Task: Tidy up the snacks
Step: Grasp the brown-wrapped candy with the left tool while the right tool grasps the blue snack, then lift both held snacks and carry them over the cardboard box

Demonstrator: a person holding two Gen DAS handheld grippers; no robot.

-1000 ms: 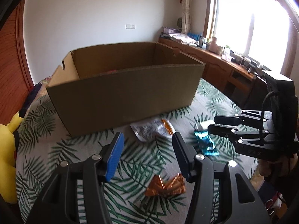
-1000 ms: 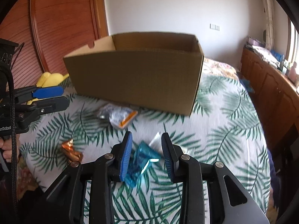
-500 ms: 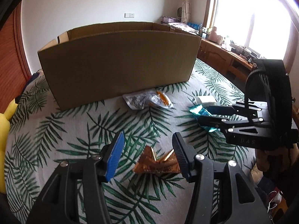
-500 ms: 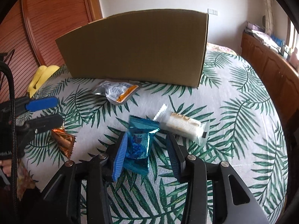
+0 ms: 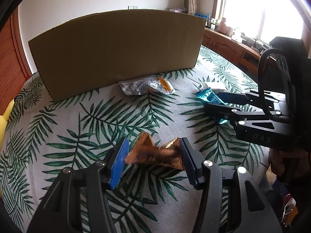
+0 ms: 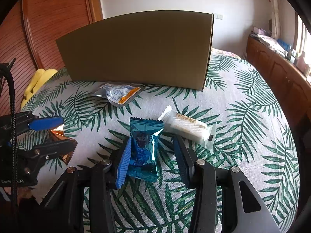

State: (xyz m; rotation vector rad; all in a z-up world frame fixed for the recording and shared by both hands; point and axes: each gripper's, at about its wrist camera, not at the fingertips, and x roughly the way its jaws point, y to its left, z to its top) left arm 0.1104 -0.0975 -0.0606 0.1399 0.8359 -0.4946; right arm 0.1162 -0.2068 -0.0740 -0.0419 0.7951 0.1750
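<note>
While the left gripper point(image 5: 152, 155) straddles the crinkled copper foil wrapper point(image 5: 155, 154), jaws wide, only the right view shows the right gripper point(image 6: 151, 155), open around the glossy blue packet point(image 6: 144, 147), on the leaf-print cloth point(image 6: 243, 116).

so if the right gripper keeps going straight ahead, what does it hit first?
The blue snack packet, already lying between the open right gripper fingers. Beyond it, the white wafer packet sits slightly right of the line; depth there is unclear.
</note>
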